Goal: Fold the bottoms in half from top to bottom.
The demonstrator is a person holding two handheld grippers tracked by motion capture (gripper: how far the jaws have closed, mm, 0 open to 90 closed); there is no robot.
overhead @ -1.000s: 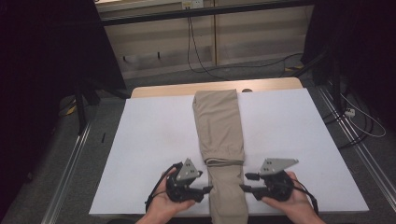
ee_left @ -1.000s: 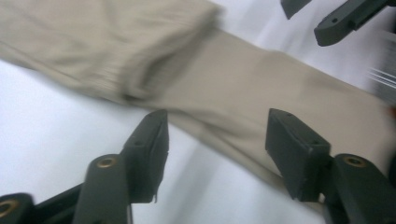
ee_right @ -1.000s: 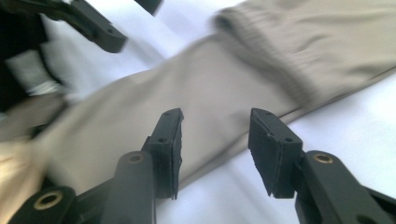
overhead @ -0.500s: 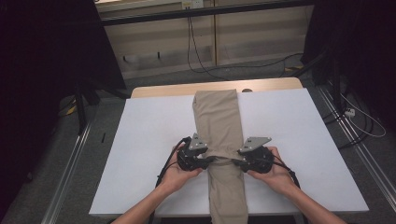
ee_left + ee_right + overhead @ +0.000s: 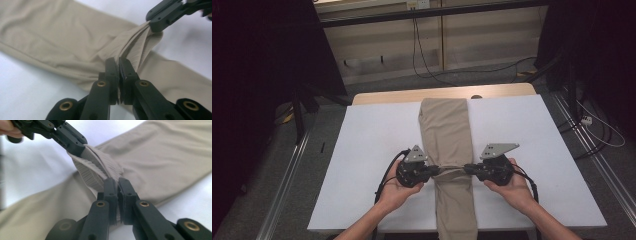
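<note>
White sheeting (image 5: pixel 362 150) covers our table, the tan trousers (image 5: pixel 444 125) lying lengthwise down its middle — our left gripper (image 5: pixel 435 170) and right gripper (image 5: pixel 466 168) have just clamped opposite edges, bunching cloth, probably for folding.

No legible text, label or number anywhere.
</note>
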